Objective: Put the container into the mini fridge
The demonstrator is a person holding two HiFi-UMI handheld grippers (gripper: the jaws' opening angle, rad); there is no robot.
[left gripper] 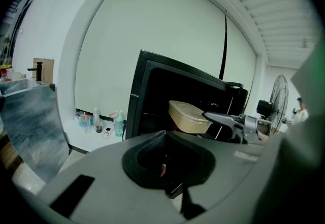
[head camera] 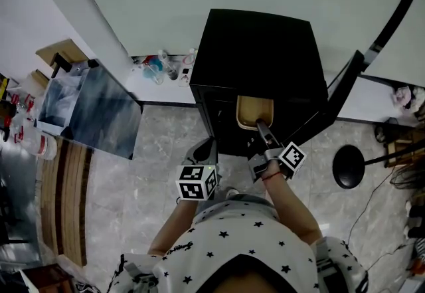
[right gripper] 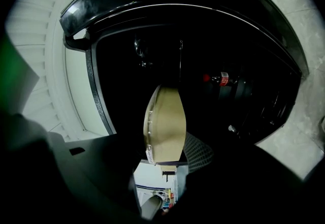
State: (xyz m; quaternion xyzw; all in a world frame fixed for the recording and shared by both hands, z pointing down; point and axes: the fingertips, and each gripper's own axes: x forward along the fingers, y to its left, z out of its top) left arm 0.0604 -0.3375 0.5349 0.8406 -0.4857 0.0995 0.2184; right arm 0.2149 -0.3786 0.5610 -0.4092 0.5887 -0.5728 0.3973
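Tan plastic is what the right gripper (head camera: 261, 127) has hold of: its jaws are partly closed and pinch one end of the tan plastic box-shaped container (head camera: 254, 112). The container hangs in the air at the open mouth of the black box-shaped mini fridge (head camera: 259, 52), at 12 o'clock from the person. The black fridge door (head camera: 335, 99) is swung wide, out toward 2 o'clock. So the door is open and the carrying looks nearly done. What is left, I think, is to push the container deeper in, set it down, let go and pull back out. The left gripper (head camera: 203, 152) hangs at 7 o'clock from the container and seems to hold nothing. I cannot tell if its jaws are apart or together, because its own view shows only its grey body. The inside of the fridge is very dark, so no shelf shows. Only a bottle with a red band (right gripper: 222, 78) can be picked out there. What is in the container is hidden too.
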